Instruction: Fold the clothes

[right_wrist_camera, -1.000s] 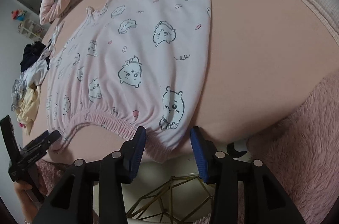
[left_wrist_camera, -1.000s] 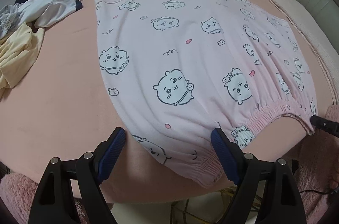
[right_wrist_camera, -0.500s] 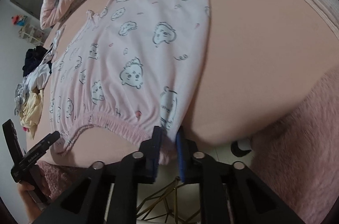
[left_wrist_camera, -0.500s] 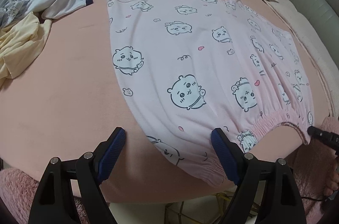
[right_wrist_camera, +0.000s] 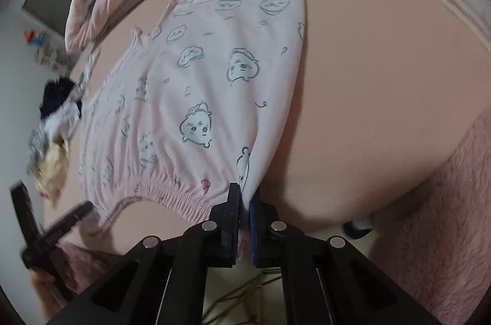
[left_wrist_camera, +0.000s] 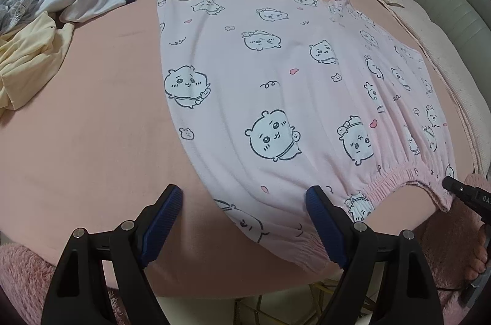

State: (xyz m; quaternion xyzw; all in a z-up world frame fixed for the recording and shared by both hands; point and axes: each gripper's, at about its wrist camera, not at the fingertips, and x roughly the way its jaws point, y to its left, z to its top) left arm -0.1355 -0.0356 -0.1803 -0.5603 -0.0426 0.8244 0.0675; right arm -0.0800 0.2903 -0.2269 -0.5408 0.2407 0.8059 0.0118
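Slippage is your main risk here. Your right tool [right_wrist_camera: 245,202] is clenched on the near right cuff corner of the pale pink cartoon-print pyjama trousers [left_wrist_camera: 276,85], and only a narrow edge of cloth sits between the pads, just beside the gathered elastic. That bunched hem is thick and springy; if you pull fast or at a slant, the fabric could creep out and drop back.

The trousers lie spread flat on the peach-pink bed sheet [left_wrist_camera: 101,110], waistband at the far end, both cuffs at the near edge of the bed, the right leg partly under the left along the middle. The cloth beside the right tool is already lifted into a ridge, so a tug from that one corner alone would drag the right leg sideways and wrinkle the flat panel, judging by how limp the knit looks.

Your left tool [left_wrist_camera: 245,220] is released, its blue pads [left_wrist_camera: 162,214] wide apart and straddling the near left cuff, which lies over the bed's edge. If you close it there without going down far enough, you may catch one layer only, or pinch the sheet with it, and the fold would come up lopsided.

Mind also the heap of white, navy and cream-yellow garments [left_wrist_camera: 46,17] at the far left: a wide sweep leftward could land the trousers close to it. The fluffy pink blanket [right_wrist_camera: 429,232] at the near edge could snag a cuff that hangs low.
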